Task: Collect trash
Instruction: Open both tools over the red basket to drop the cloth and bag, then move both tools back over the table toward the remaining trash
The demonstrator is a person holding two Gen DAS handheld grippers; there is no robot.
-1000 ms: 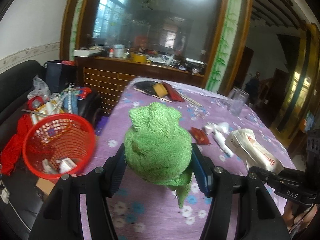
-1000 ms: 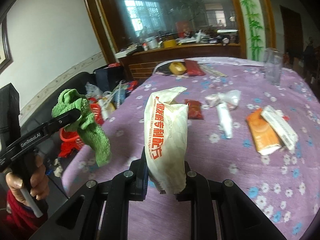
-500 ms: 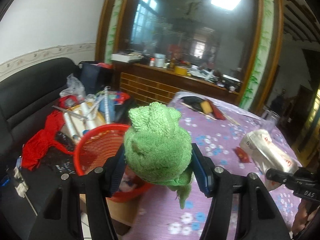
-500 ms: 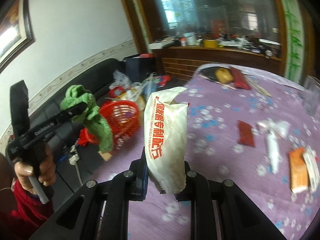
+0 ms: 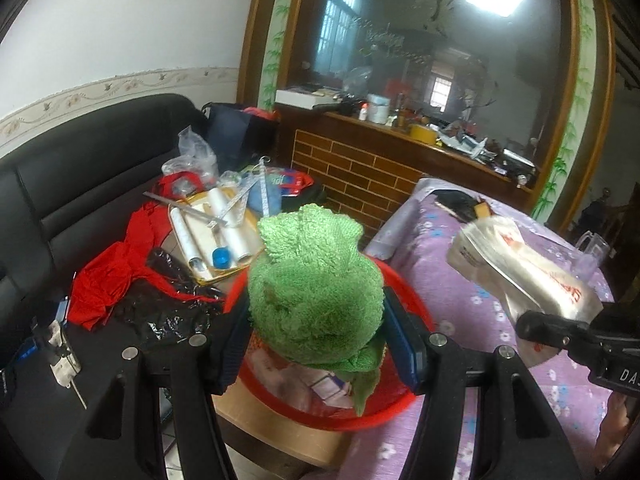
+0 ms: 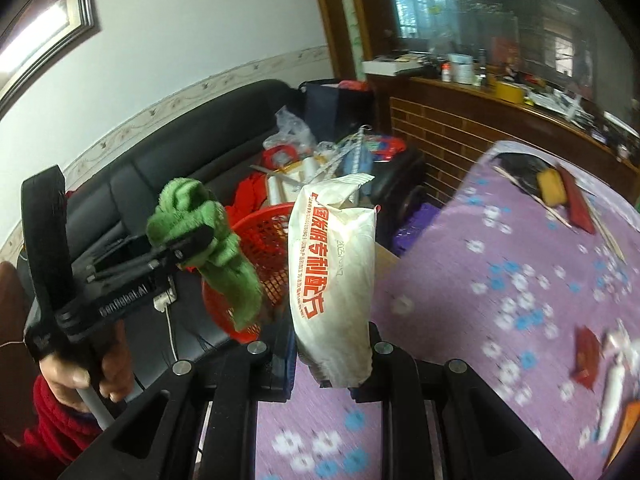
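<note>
My left gripper (image 5: 316, 344) is shut on a green cloth (image 5: 314, 292) and holds it right above a red mesh basket (image 5: 384, 416) that stands off the table's left edge with wrappers inside. From the right wrist view the green cloth (image 6: 212, 248) hangs over the basket (image 6: 260, 240). My right gripper (image 6: 330, 356) is shut on a white wrapper with red print (image 6: 332, 276), upright over the table edge beside the basket. That wrapper also shows in the left wrist view (image 5: 520, 272).
The purple flowered table (image 6: 480, 320) carries a red packet (image 6: 586, 356), white scraps (image 6: 616, 380), chopsticks and a yellow sponge (image 6: 552, 188). A black sofa (image 5: 80, 184) at left holds red cloth, plastic rolls and bags. A brick-fronted counter (image 5: 360, 168) stands behind.
Both grippers have swung left from over the table toward the red basket. The green cloth now hangs over the basket; the white wrapper is beside it.
</note>
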